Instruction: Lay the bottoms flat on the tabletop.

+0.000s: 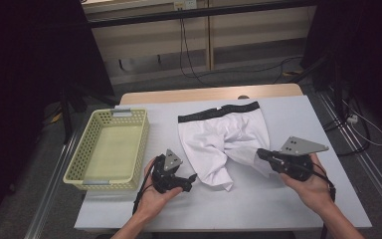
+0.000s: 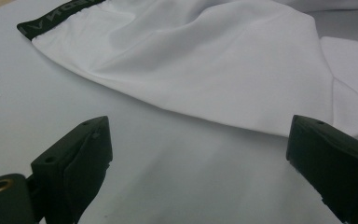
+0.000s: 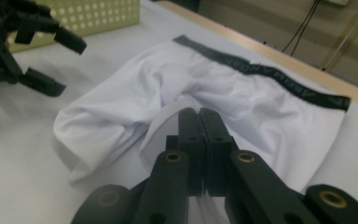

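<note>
White boxer shorts (image 1: 219, 139) with a black waistband (image 1: 219, 111) lie flat in the middle of the pale table (image 1: 258, 204). My left gripper (image 1: 191, 181) sits just left of the near leg, open, nothing between its jaws; in the left gripper view (image 2: 198, 135) the white cloth (image 2: 205, 60) lies just beyond the tips. My right gripper (image 1: 259, 152) is at the right leg's hem. The right gripper view shows it (image 3: 199, 112) shut, with a fold of the shorts (image 3: 242, 102) pulled up to the tips. The left gripper (image 3: 67, 67) appears there at upper left.
A pale yellow perforated basket (image 1: 143, 144) stands empty on the table's left side, also seen behind the left gripper as the basket (image 3: 102, 16). Cables and dark stands lie on the floor beyond the far wooden edge (image 1: 209, 93).
</note>
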Demonstrator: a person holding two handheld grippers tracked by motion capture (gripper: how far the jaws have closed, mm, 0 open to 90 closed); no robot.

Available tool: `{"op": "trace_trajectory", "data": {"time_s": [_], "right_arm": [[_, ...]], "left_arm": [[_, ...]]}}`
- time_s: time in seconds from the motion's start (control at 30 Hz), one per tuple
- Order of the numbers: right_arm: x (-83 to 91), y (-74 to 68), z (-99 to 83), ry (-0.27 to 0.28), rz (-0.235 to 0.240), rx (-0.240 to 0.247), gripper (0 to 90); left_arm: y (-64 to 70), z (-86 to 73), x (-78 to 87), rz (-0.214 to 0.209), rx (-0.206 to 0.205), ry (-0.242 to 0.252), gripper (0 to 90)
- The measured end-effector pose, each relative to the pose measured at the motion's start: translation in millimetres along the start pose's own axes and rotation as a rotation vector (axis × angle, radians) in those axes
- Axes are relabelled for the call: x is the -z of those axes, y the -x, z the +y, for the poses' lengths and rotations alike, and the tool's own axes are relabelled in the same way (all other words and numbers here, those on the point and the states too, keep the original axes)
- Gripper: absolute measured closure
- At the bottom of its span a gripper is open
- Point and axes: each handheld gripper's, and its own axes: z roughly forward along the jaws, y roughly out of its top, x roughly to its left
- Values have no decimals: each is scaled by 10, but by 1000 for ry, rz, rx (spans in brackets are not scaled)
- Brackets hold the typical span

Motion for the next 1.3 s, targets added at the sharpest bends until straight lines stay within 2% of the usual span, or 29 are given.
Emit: {"op": "trace_trajectory", "data": {"time_s": [0.17, 0.27, 0.37, 0.43, 0.57, 0.67, 0.77, 0.83, 0.93, 1.0, 1.03, 1.07, 1.1, 1.13, 1.2, 1.3], "right_arm": [[-186, -123, -263, -116, 34, -1, 892], [-214, -189, -344, -159, 64, 9, 886], [-207, -270, -353, -166, 101, 21, 880], [-205, -337, -333, -146, 138, 30, 880], [-212, -470, -257, -126, 181, 43, 871], [-255, -510, -255, -138, 186, 51, 806], [-261, -436, -283, -138, 173, 22, 740], [-233, -365, -290, -119, 166, -11, 679], [-171, -184, -310, -91, 137, -74, 587], [-124, -40, -341, -78, 118, -120, 568], [-98, 33, -361, -73, 105, -136, 528], [-74, 95, -379, -60, 114, -154, 480], [-46, 135, -387, -58, 130, -168, 484], [-18, 155, -386, -52, 117, -165, 497], [12, 179, -374, -53, 84, -159, 514], [-21, 265, -435, -97, 8, -159, 592]], "left_arm": [[-10, -3, 4, -3, -3, -5, 72], [-11, -3, 6, 0, -4, -5, 72], [-1, -3, -3, -4, -5, -10, 69], [7, 0, -11, -1, -6, -6, 69], [12, 3, -26, -3, -13, -8, 71], [7, 1, -19, -5, -10, -7, 72], [0, -4, -4, 0, -6, -4, 72], [-7, -4, -3, 1, -4, -7, 74], [-7, -4, -7, 4, -2, -8, 78], [-1, -3, -6, 6, -4, -9, 78], [2, -3, -6, 7, -5, -8, 78], [4, -3, -7, 7, -5, -8, 78], [4, -3, -10, 7, -5, -8, 78], [4, -3, -13, 3, -1, -10, 78], [-1, -3, -18, 3, -3, -10, 78], [1, -5, -12, 7, -3, -6, 77]]}}
